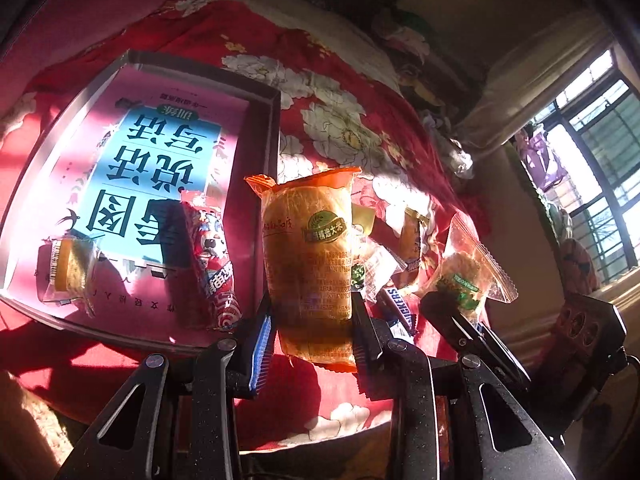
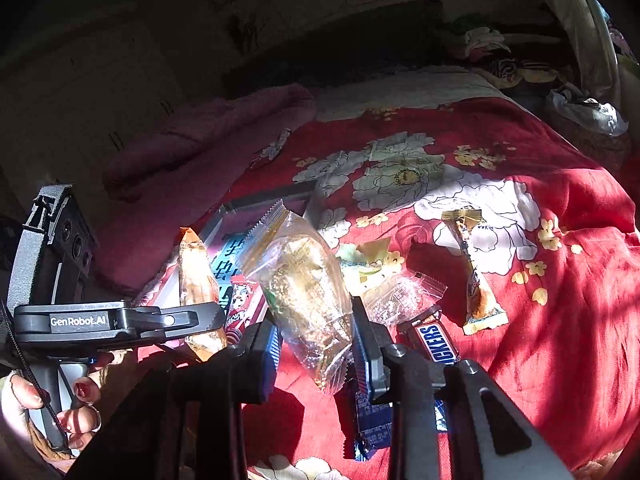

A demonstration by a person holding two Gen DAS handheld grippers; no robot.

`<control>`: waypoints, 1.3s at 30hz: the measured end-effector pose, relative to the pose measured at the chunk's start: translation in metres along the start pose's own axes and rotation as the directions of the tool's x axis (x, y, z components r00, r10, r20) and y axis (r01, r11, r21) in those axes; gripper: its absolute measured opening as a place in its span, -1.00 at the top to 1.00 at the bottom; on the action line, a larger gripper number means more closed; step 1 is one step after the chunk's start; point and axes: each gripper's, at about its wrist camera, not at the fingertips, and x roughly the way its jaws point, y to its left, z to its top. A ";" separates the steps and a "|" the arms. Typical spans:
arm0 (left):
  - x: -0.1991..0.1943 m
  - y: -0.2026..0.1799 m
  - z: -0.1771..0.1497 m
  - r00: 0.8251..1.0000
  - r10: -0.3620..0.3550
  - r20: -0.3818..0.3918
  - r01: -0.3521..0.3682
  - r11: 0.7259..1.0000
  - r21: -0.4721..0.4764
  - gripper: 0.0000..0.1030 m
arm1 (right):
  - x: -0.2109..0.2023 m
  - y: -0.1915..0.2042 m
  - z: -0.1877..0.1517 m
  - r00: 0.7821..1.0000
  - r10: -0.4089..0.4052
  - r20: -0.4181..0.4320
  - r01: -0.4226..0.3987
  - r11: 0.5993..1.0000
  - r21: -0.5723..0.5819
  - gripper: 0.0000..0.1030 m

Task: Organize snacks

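left wrist view: left gripper (image 1: 310,312) is clamping an orange pack (image 1: 310,264) between its two fingers, closed just to the pack's width, and holding it upright above the red quilt (image 1: 360,92), just beside the right wall of the tray (image 1: 272,152). the tray is lying on the quilt with a pink and blue book cover as its floor; it is already holding a small yellow pack (image 1: 68,272) at its near left and a red tube (image 1: 212,268) leaning at its near right. to the right, the right gripper (image 1: 460,312) is pinching a clear bag (image 1: 468,276), and a snickers bar (image 1: 398,308), a clear candy (image 1: 374,264) and a gold stick (image 1: 412,244) are lying loose on the quilt. right wrist view: right gripper (image 2: 316,344) is closing snugly on the clear bag (image 2: 304,292), lifted and tilted over the quilt (image 2: 560,340); the left gripper (image 2: 200,316) is showing side-on with the orange pack (image 2: 196,280) in its grip, near the tray (image 2: 240,204) edge. the snickers bar (image 2: 436,340), a blue wrapper (image 2: 368,416), the clear candy (image 2: 400,296), a green-yellow sweet (image 2: 364,260) and the gold stick (image 2: 476,280) are waiting on the quilt. progress, as judged: two snacks are binned, two are in transit, about five are remaining.
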 end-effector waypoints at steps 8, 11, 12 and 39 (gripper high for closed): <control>-0.017 0.010 0.004 0.999 0.023 0.044 -0.023 1.000 0.004 0.30 | -0.001 0.012 0.004 1.000 0.003 0.000 -0.003 1.000 -0.007 0.38; -0.021 0.012 0.005 0.998 0.034 0.054 -0.035 0.999 0.008 0.30 | 0.003 0.019 0.005 1.000 0.005 -0.011 -0.005 1.000 -0.021 0.38; -0.022 0.013 0.006 0.998 0.035 0.055 -0.035 0.999 0.008 0.30 | 0.003 0.021 0.005 1.000 0.008 -0.014 -0.009 1.000 -0.025 0.38; -0.045 0.053 0.020 0.990 0.096 0.103 -0.089 0.994 -0.064 0.30 | 0.027 0.076 0.021 0.995 0.087 -0.044 -0.091 0.992 -0.090 0.38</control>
